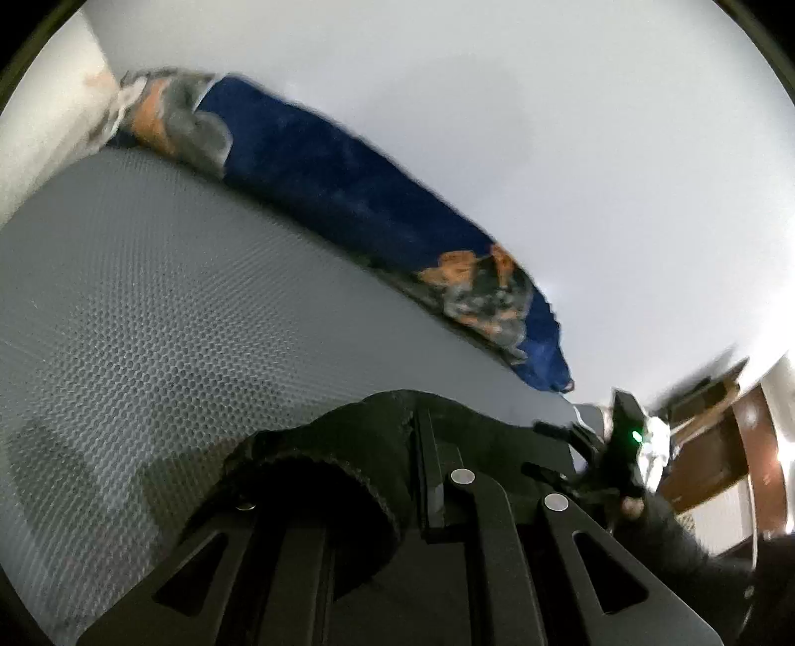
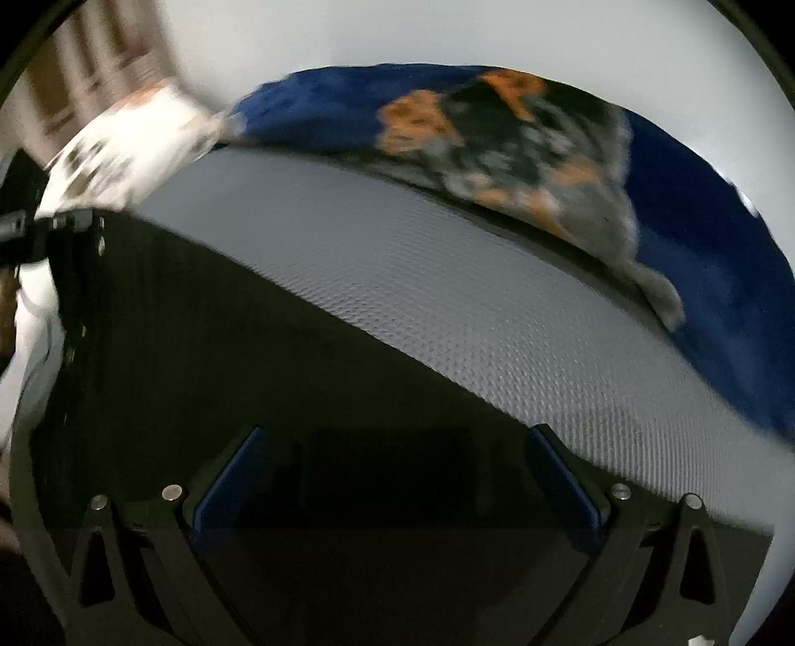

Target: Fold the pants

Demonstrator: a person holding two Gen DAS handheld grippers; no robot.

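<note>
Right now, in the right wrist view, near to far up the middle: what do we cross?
Open fingers → black pants → grey textured mat → blue, orange and grey patterned blanket → pale wall.

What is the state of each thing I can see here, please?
left tool: shut on black pants cloth.
right tool: open, nothing between the fingers.
black pants: bunched at the left tool, not yet folded.
blue blanket: lying crumpled along the far edge of the grey mat.
</note>
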